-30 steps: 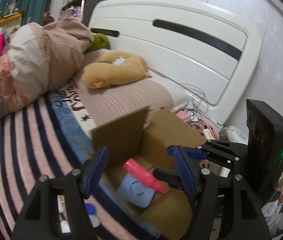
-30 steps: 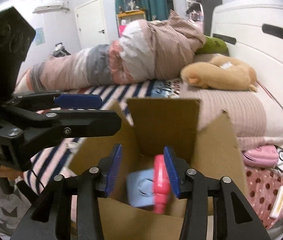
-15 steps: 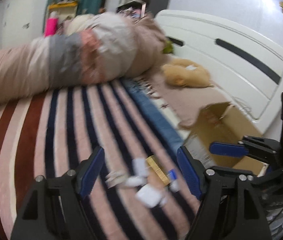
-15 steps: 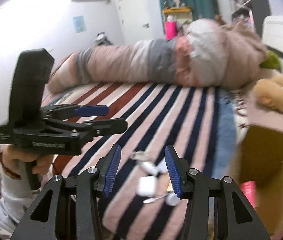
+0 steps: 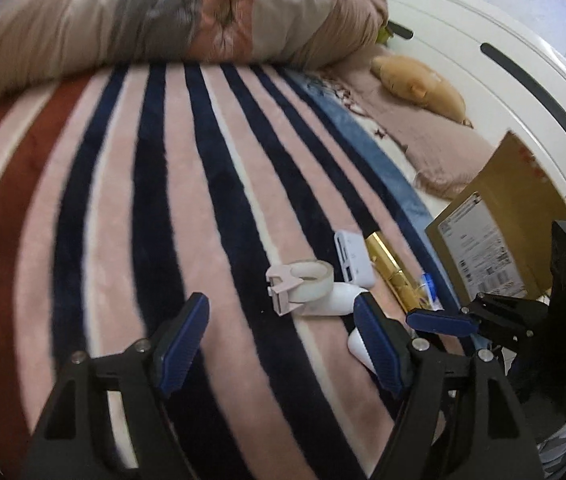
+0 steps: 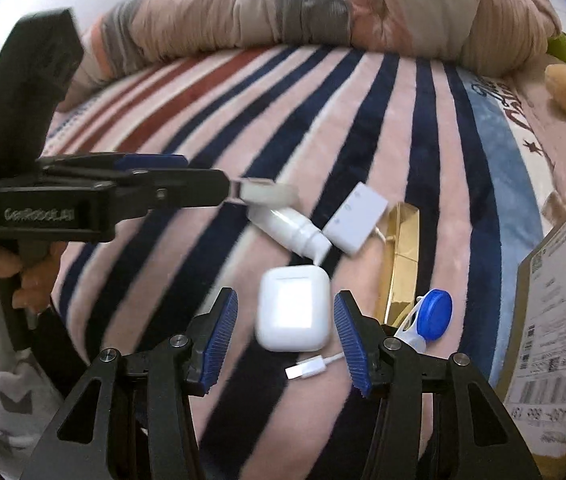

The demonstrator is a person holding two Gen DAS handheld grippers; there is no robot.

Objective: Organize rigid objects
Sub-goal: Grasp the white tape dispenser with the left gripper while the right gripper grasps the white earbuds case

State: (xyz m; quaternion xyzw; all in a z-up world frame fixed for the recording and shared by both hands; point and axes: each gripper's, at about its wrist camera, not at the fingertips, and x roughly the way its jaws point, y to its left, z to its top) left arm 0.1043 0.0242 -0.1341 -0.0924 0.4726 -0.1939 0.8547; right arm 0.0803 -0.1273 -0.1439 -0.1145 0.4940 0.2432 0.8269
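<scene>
Several small items lie on the striped blanket [image 6: 383, 120]: a white earbud case [image 6: 293, 314], a white bottle [image 6: 289, 230], a tape roll [image 5: 303, 284] [image 6: 269, 194], a white adapter [image 6: 353, 218] [image 5: 353, 258], a gold box [image 6: 401, 256] [image 5: 389, 268] and a blue-capped item [image 6: 433, 318]. My right gripper [image 6: 285, 340] is open, with the earbud case between its fingers, not touching. My left gripper [image 5: 283, 344] is open and empty, just short of the tape roll; it also shows in the right wrist view [image 6: 187, 184]. The cardboard box [image 5: 499, 220] [image 6: 555, 320] stands at the right.
A rolled quilt [image 5: 163, 12] lies across the far side of the bed. A tan plush toy [image 5: 423, 88] rests near the white headboard [image 5: 503, 60]. A white cable plug [image 6: 311, 366] lies by the earbud case.
Both grippers have swung left from the cardboard box to the items on the blanket and come down close over them. Both stay open.
</scene>
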